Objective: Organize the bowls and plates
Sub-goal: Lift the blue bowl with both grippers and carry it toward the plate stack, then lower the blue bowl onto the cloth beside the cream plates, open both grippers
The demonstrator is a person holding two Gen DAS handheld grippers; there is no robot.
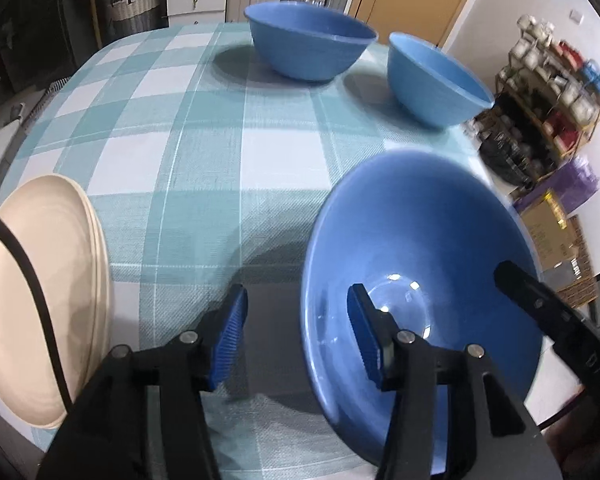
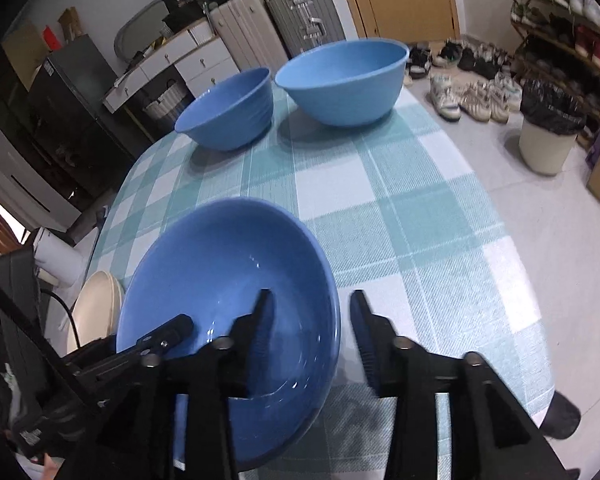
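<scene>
Left claw [image 1: 298, 336] half open astride near rim of big blue bowl [image 1: 420, 248], lower right, pads clear. Right claw [image 2: 312, 340] likewise astride opposite rim, gripping nothing. Bowl sits on surface [image 1: 220, 152].
</scene>
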